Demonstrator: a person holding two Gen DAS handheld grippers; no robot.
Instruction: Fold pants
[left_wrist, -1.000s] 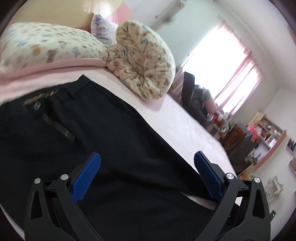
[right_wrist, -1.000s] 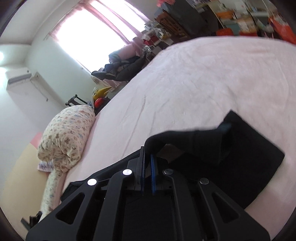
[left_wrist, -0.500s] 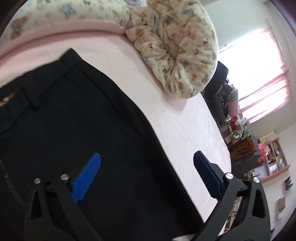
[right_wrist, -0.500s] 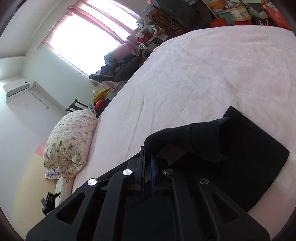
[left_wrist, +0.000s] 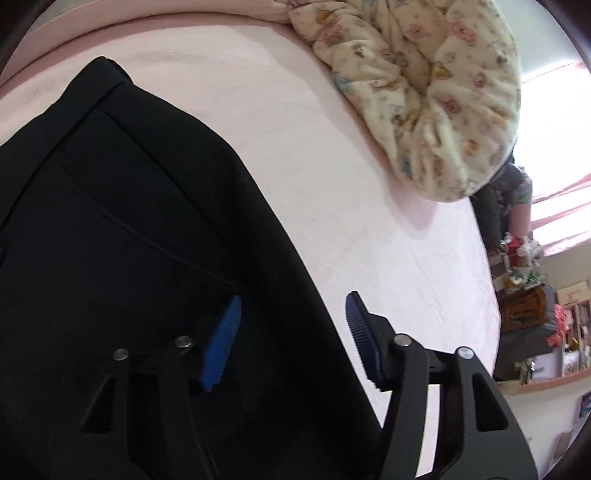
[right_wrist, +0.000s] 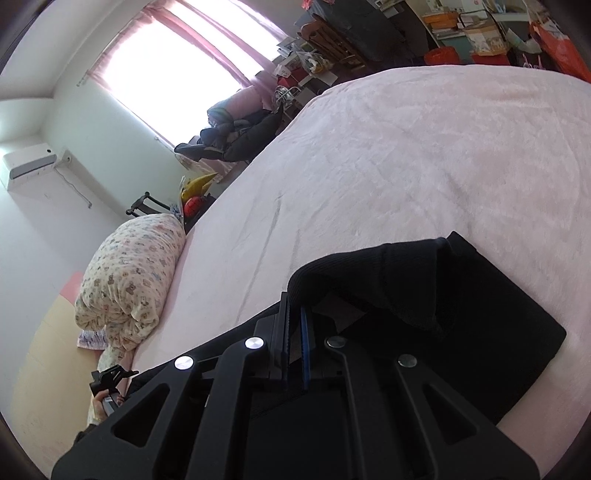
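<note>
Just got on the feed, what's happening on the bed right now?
A person is folding black pants on a pink bedspread, one tool in each hand. The right tool is shut on a lifted fold of the fabric near the leg end. The left tool is over the pants' side edge near the waist, its jaws closing around the cloth but not yet pinching it. A rolled floral quilt lies nearby.

Two close wrist views over shared bed (left_wrist: 332, 155)
</note>
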